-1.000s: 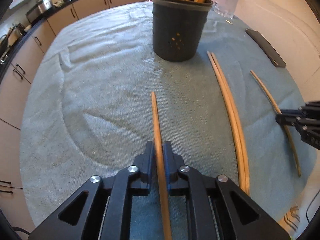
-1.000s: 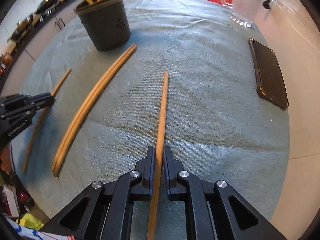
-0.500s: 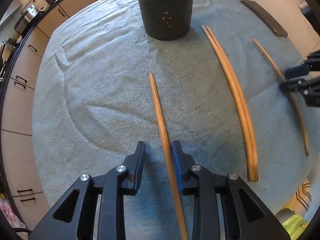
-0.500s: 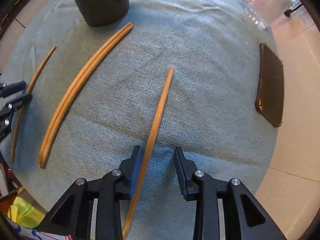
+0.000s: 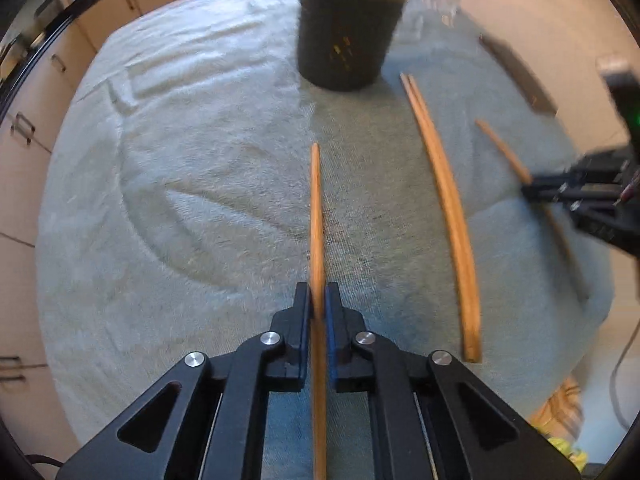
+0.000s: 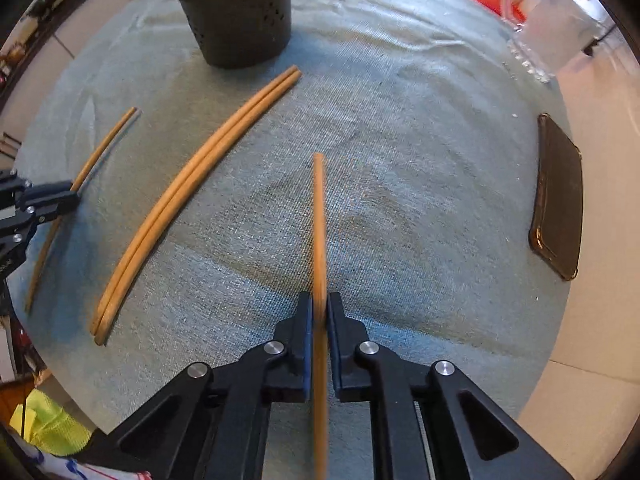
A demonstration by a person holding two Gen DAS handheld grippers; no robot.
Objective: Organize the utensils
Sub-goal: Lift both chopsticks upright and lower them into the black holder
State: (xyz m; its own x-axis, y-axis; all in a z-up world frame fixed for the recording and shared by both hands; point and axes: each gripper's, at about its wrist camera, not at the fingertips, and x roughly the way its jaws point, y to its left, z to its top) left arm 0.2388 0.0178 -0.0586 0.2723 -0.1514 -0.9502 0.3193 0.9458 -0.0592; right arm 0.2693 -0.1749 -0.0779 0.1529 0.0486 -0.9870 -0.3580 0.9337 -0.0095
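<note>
Two hand-held grippers each clamp one wooden chopstick over a grey-green towel [image 6: 420,152]; the left gripper [image 5: 318,300] has just closed its jaws on the left chopstick [image 5: 316,208], whose free end points toward the dark utensil holder [image 5: 348,36]; the right gripper [image 6: 319,312] has likewise just closed on the right chopstick [image 6: 319,220], which runs straight ahead between its pads. Between the two held sticks a pair of chopsticks [image 6: 192,196] lies side by side on the towel, touching each other, one end near the holder's base; the holder stands upright at the far side with more wooden sticks in it. To the right, a dark phone [image 6: 558,196] lies flat at the towel's edge, and a clear glass mug [image 6: 552,28] stands beyond it.
</note>
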